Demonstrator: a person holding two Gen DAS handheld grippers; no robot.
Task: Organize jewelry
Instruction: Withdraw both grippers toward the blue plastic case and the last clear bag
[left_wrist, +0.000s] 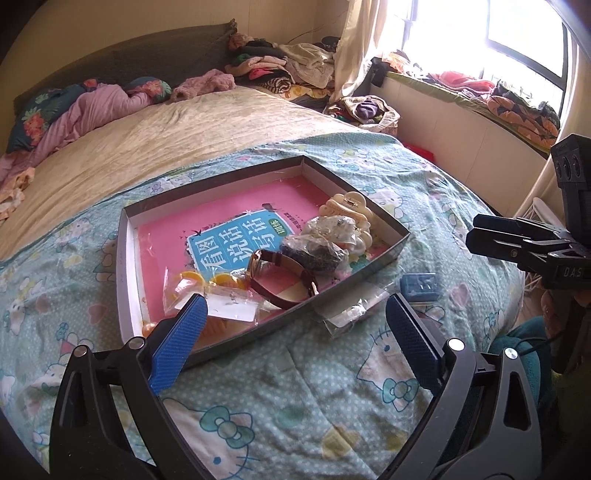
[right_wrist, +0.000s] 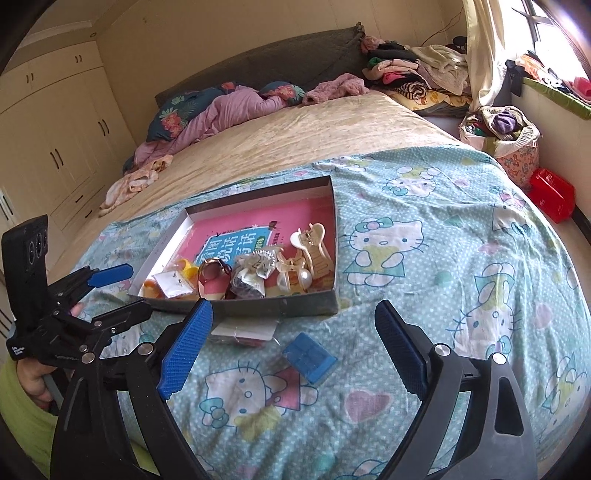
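A shallow grey box (left_wrist: 384, 254) (right_wrist: 258, 308) lies on the Hello Kitty quilt. It holds a pink book, a brown-strap watch (left_wrist: 284, 280) (right_wrist: 212, 277), cream hair clips (left_wrist: 351, 210) (right_wrist: 312, 243), and bagged jewelry (left_wrist: 221, 299) (right_wrist: 251, 280). Outside the box lie a clear packet (left_wrist: 351, 314) (right_wrist: 243, 334) and a small blue box (left_wrist: 419, 286) (right_wrist: 310, 356). My left gripper (left_wrist: 295, 347) is open and empty at the box's near edge. My right gripper (right_wrist: 284, 354) is open and empty, with the blue box between its fingers' line of sight.
The quilt (right_wrist: 443, 277) covers the near part of a bed. Crumpled bedding (right_wrist: 221, 110) and clothes piles (right_wrist: 413, 70) lie at the far end. A cloth basket (right_wrist: 506, 136) and a red box (right_wrist: 552, 192) stand on the floor at right. Wardrobes (right_wrist: 55, 122) line the left wall.
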